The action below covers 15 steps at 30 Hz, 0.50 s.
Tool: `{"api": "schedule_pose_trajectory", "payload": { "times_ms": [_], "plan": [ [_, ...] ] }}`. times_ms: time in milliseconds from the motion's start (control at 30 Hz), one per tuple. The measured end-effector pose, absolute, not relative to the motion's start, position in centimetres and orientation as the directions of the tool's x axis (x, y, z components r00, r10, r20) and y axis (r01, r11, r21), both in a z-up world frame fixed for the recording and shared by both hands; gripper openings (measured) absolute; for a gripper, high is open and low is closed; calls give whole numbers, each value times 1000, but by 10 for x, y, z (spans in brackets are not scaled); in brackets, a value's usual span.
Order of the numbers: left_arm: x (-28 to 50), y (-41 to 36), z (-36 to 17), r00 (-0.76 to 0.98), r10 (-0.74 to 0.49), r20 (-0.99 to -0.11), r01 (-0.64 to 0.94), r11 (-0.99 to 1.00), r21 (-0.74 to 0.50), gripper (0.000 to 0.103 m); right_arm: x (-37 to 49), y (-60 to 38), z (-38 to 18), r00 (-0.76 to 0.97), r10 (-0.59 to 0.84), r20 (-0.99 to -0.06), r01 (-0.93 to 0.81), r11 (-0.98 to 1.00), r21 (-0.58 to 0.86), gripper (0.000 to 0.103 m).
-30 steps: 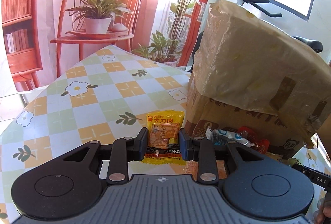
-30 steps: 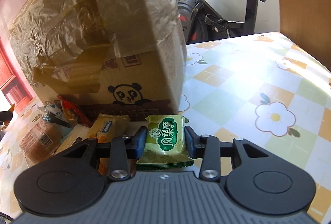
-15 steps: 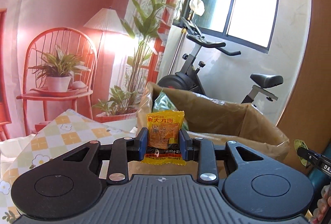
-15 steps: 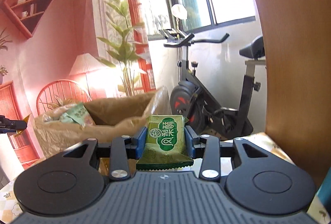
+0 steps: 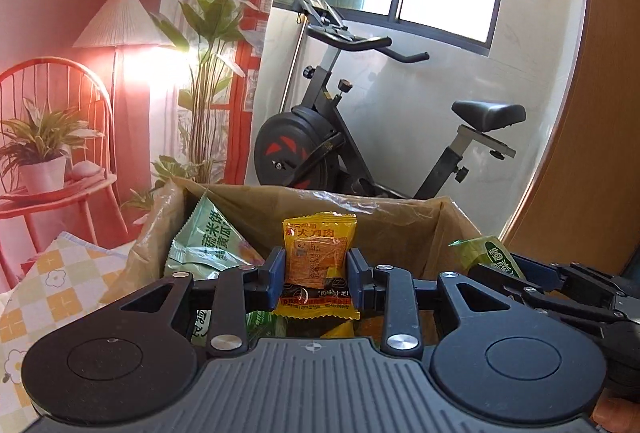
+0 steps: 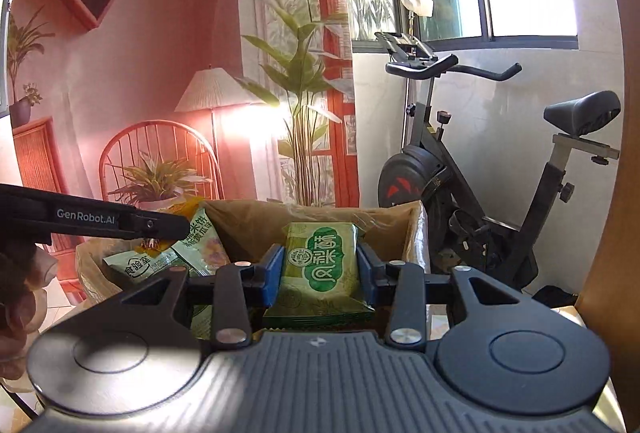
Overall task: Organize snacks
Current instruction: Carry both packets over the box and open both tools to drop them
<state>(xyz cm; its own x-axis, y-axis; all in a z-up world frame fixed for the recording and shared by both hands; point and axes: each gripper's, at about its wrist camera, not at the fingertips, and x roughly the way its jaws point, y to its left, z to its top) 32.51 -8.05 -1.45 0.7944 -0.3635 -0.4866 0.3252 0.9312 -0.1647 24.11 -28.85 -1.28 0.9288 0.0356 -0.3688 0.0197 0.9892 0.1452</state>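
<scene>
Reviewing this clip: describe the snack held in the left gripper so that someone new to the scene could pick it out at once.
Find the open brown cardboard box lined with clear plastic, in front of the black exercise bike. Above its opening, the left gripper clamps a small yellow packet with an orange window and red lettering. The other packets nearby, including the one in the right gripper, are green.

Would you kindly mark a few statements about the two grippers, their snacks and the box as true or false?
1. The left gripper grips a yellow-orange snack packet. True.
2. The right gripper is empty. False: it grips a green pastry packet.
3. The cardboard box is closed. False: it is open, with a pale green snack bag inside.
4. An exercise bike stands behind the box. True.
</scene>
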Motion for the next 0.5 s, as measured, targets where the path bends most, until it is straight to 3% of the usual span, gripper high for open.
{"api": "schedule_pose_trajectory", "payload": {
  "times_ms": [67, 100, 133, 200, 500],
  "plan": [
    [335, -80, -25, 772, -361, -523, 329, 931, -157, 45, 247, -291, -20, 915, 40, -401, 32, 985, 170, 43],
    [337, -80, -26, 768, -361, -529, 332, 931, -154, 57, 248, -291, -22, 911, 40, -410, 37, 983, 178, 44],
    [337, -78, -27, 768, -363, -527, 333, 930, -155, 61, 247, -292, -22, 909, 40, -414, 40, 982, 183, 45],
    [335, -69, -24, 773, -369, -516, 340, 928, -154, 62, 241, -292, -20, 913, 56, -405, 21, 983, 184, 54],
    [300, -16, 10, 789, -349, -505, 354, 931, -89, 62, 199, -295, -7, 938, 84, -338, 7, 966, 260, 54]
  ]
}}
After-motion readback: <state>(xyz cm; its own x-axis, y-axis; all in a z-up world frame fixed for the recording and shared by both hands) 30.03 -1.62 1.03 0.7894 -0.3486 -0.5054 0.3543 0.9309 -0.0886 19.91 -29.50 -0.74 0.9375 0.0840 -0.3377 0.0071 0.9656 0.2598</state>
